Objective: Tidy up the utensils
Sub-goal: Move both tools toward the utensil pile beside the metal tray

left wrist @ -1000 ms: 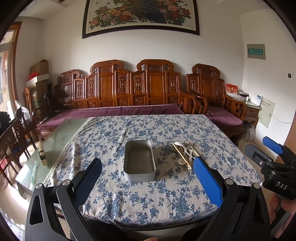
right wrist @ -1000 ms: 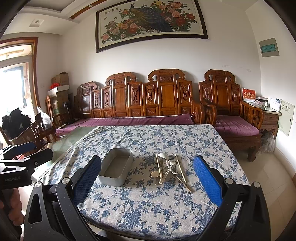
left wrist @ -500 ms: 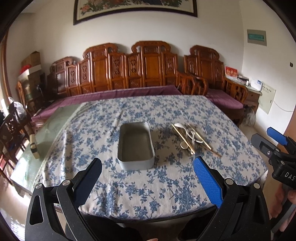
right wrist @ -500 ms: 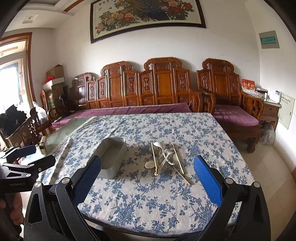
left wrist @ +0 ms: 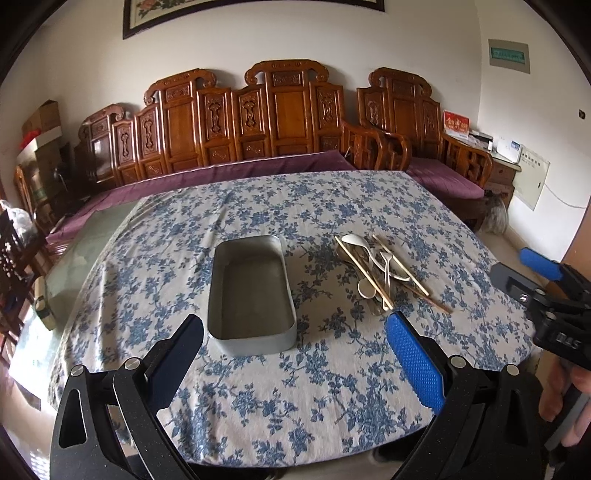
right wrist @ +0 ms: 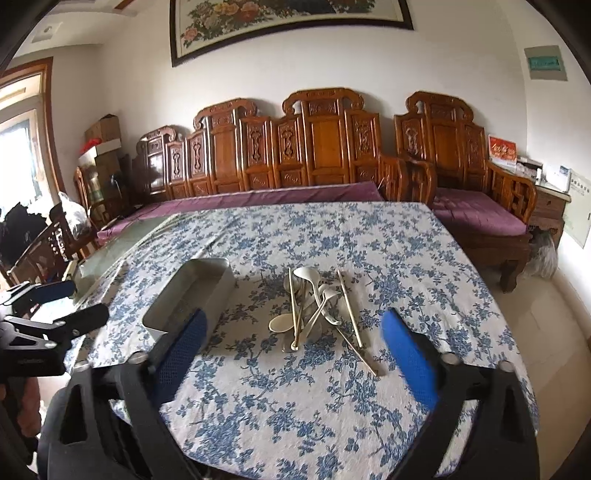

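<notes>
Nearest, left gripper point(left wrist: 293, 341): fingers spread wide, nothing between the pads, hovering over the near edge of the table. Right gripper point(right wrist: 293, 349): fingers also wide, just been closing a little, nothing between them, the utensil pile showing beyond the gap.

Floral tablecloth point(left wrist: 295, 398), blue on white, draped over the table; bare glass tabletop point(left wrist: 79, 251) exposed at the left side. On the cloth, one empty grey metal tin point(left wrist: 252, 293), rectangular with rounded corners, standing open-topped. Just beside it on the right, apart from it, the pile of utensils point(left wrist: 380, 273): spoons and chopsticks crossed over one another. Spoons: three cream or white plainly counted from the right wrist view, further ones underneath not separable. Chopsticks: at least four pale sticks, exact count unclear.

Beyond the table, carved wooden bench point(left wrist: 280, 114) with purple cushion, one matching armchair point(right wrist: 454, 173) at right, framed flower painting point(right wrist: 291, 22) on the white wall.

Left wrist view only: right gripper's fingers from the side at the frame's right edge, a hand below them, and the tin's whole floor. Right wrist view only: window point(right wrist: 18, 147) at left, cardboard boxes point(right wrist: 103, 129) stacked in the corner, the tin point(right wrist: 192, 295) seen obliquely, the left gripper at the left edge.
</notes>
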Action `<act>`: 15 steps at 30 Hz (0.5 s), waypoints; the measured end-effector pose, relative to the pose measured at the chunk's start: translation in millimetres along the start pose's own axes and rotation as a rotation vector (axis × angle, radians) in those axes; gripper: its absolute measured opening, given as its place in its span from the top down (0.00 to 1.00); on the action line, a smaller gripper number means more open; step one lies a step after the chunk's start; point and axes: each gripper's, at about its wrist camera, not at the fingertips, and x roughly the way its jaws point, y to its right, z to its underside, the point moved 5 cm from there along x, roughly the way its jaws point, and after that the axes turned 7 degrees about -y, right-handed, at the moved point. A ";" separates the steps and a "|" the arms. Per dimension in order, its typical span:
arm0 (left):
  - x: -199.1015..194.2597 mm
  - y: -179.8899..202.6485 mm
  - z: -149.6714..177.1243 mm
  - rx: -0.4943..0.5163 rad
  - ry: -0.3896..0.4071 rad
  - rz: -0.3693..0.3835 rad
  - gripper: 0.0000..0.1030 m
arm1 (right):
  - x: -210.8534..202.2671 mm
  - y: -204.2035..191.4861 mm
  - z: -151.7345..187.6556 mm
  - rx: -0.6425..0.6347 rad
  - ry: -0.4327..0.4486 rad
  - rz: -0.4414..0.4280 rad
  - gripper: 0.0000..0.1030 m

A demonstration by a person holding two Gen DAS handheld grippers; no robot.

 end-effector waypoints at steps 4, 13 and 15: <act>23.0 5.6 -8.8 0.009 -0.018 0.007 0.07 | 34.4 17.9 -3.5 -0.004 -0.039 -0.007 0.33; 78.8 29.1 -19.4 0.062 -0.077 0.051 0.07 | 106.5 66.9 -4.1 0.022 -0.137 0.025 0.58; 94.4 34.4 -20.0 0.063 -0.101 0.066 0.07 | 123.3 75.2 -5.2 0.011 -0.164 0.020 0.59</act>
